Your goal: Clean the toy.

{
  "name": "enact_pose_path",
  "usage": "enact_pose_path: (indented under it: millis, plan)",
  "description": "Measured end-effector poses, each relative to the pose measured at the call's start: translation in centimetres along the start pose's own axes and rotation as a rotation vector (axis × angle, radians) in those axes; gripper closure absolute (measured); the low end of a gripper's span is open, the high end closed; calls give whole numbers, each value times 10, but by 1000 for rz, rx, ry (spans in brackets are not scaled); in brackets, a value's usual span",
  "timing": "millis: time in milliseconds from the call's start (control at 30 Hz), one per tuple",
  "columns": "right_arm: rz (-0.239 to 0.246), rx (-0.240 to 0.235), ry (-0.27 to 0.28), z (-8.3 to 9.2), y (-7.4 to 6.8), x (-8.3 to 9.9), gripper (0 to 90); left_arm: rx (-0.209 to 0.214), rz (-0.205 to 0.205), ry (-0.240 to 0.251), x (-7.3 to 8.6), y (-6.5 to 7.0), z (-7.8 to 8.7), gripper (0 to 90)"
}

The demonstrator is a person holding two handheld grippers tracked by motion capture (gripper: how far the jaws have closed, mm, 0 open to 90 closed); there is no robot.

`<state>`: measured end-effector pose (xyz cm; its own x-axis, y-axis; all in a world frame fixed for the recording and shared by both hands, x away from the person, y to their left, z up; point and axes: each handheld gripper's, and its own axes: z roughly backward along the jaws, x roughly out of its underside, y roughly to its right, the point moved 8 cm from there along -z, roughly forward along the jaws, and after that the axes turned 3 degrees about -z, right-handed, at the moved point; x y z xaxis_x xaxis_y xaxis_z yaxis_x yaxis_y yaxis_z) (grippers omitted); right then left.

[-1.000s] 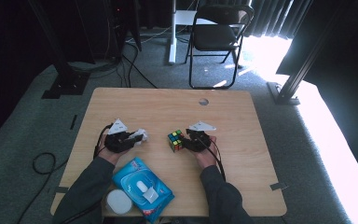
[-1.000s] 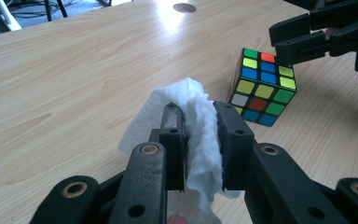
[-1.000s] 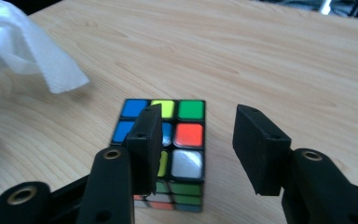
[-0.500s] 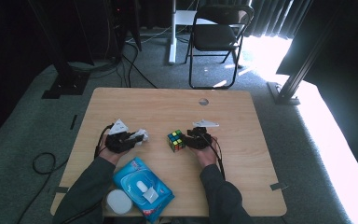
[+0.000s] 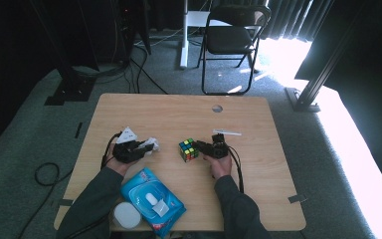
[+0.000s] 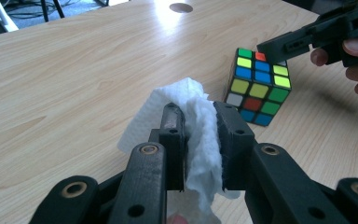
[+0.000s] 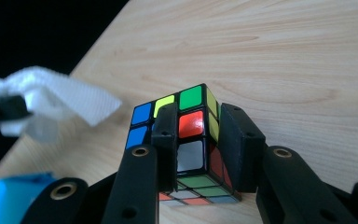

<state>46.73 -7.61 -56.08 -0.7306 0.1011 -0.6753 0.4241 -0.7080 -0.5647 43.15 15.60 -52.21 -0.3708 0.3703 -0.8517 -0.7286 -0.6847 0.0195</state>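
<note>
cube (image 5: 189, 149) right of tissue (image 5: 149, 145), on table (image 5: 258, 124)

The left gripper (image 6: 197, 121) pinches a crumpled white paper tissue (image 6: 193, 135) over the pale wooden table (image 6: 65, 70) — a multicoloured puzzle cube (image 6: 257, 86) stands just beyond, under the right gripper (image 6: 317, 35).

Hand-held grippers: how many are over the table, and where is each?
2. The left hand-held gripper is left of the puzzle cube, clamping a white wipe. The right hand-held gripper is at the cube's right side, jaws closed on it.
</note>
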Motion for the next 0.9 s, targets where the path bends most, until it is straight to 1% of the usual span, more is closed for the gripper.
enact_pose_path:
  millis: [67, 133, 267, 333, 400, 433, 500, 600, 633, 700, 733, 800, 833, 867, 900]
  plan:
    - [-54, -12, 25, 1, 3, 0, 687, 0, 2, 0, 0, 0, 0, 749]
    - [-89, -19, 43, 2, 5, 0, 691, 0, 0, 1, 0, 0, 0, 749]
    - [-122, -7, 68, 7, 11, -2, 707, 0, 1, 2, 0, 0, 0, 749]
    - [-112, 12, 74, 9, 12, -3, 714, -1, 2, 3, 0, 0, 0, 749]
    - [-106, 21, 77, 10, 13, -3, 715, -1, 3, 2, 0, -1, 0, 749]
    - [-107, 38, 89, 11, 14, -3, 719, -1, 3, 3, 0, 0, -1, 748]
    - [-121, 43, 108, 13, 15, -2, 719, 0, 4, 2, 0, 0, -1, 747]
    - [-122, 50, 119, 14, 15, -1, 720, 1, 6, 0, 1, 0, -2, 747]
    - [-122, 71, 127, 16, 17, -1, 722, 1, 6, 1, 1, 0, -1, 745]
    - [-126, 78, 131, 17, 18, -1, 725, 0, 4, 3, 0, 0, -1, 744]
    - [-124, 91, 137, 18, 19, -1, 728, 0, 6, 5, 0, 0, -1, 744]
    - [-130, 104, 127, 19, 21, 1, 824, 0, 7, 7, 0, 0, -1, 744]
    - [-134, 138, 116, 19, 23, 3, 821, 0, 5, 4, 0, 0, -1, 743]
    - [-134, 138, 116, 19, 23, 3, 821, 0, 5, 4, 0, 0, -1, 742]
    - [-129, 178, 120, 18, 27, 7, 801, 1, 3, 4, 0, 1, -1, 742]
